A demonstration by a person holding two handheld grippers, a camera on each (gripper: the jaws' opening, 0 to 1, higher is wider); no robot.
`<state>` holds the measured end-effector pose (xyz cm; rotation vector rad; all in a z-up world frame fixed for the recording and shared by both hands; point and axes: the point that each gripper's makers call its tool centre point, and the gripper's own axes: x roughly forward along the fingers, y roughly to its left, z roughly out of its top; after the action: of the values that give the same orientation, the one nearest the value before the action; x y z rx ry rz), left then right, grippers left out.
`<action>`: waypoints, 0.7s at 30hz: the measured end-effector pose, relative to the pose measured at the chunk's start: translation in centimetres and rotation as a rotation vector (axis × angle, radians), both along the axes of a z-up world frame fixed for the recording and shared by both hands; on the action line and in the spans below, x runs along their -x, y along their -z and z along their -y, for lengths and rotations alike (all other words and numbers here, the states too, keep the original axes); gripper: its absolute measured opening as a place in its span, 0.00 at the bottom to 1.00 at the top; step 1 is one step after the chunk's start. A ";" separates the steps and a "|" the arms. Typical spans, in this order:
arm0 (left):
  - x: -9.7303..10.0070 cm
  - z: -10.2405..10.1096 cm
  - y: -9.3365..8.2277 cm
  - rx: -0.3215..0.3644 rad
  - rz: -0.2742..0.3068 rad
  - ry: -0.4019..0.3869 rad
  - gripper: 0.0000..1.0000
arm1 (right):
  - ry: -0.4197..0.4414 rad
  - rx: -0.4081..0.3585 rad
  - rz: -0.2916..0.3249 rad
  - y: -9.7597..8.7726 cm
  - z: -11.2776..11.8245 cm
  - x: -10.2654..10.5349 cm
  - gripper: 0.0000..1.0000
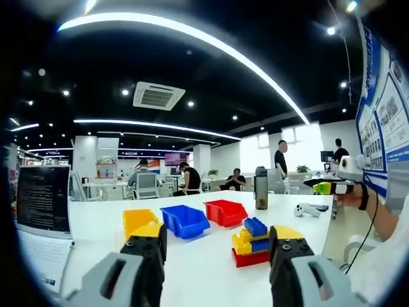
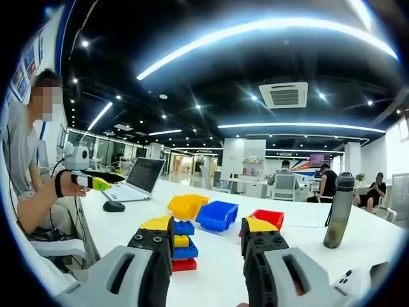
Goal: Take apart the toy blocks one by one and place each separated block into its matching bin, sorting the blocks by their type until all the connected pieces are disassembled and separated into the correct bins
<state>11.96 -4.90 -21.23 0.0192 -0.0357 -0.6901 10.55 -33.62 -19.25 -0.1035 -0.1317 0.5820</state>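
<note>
Blocks on the table, both grippers spread and holding nothing.

Left gripper (image 1: 217, 256) hovers low over the white table (image 1: 204, 268), jaws apart, and the stacked toy blocks (image 1: 252, 242) — blue on yellow on red, with more blue and yellow mixed in — stand just inside its right jaw, not touched. Beyond them sit the yellow bin (image 1: 139, 220), blue bin (image 1: 185, 220) and red bin (image 1: 225, 212) in a row, a bottle (image 1: 261, 188) behind. Right gripper (image 2: 208, 256) is released too, the block stack partly hidden behind its left jaw. A laptop (image 2: 142, 179) rests further back on that side.
</note>
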 end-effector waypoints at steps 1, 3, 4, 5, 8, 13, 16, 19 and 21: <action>0.0 0.1 0.0 0.000 0.000 0.002 0.66 | 0.000 -0.001 0.000 0.0 0.0 0.0 0.43; 0.0 0.1 0.0 0.003 0.002 0.002 0.66 | 0.001 0.001 -0.002 0.1 0.0 -0.1 0.43; 0.0 0.0 0.0 0.004 0.001 0.001 0.67 | 0.002 0.003 -0.003 0.1 0.1 -0.1 0.43; 0.0 0.0 0.1 0.003 -0.001 0.001 0.67 | 0.003 0.004 -0.004 0.2 0.1 -0.2 0.43; 0.0 0.3 0.2 -0.001 -0.003 0.008 0.67 | 0.001 0.006 -0.006 0.1 0.0 -0.3 0.43; -0.4 1.5 1.0 -0.005 -0.020 0.028 0.69 | -0.014 0.031 -0.010 0.2 -0.8 -0.9 0.43; -0.7 2.5 1.6 -0.005 -0.031 0.042 0.69 | -0.026 0.053 -0.020 0.6 -1.3 -1.4 0.43; -0.9 5.2 3.2 -0.040 -0.069 0.083 0.73 | -0.056 0.084 -0.041 1.2 -2.5 -2.2 0.44; -1.3 6.4 3.9 -0.054 -0.081 0.093 0.74 | -0.088 0.100 -0.055 1.5 -3.4 -2.7 0.44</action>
<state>13.25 -11.34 -25.08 0.0415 0.0599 -0.7842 13.25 -30.17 -20.73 -0.1789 -0.0535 0.6791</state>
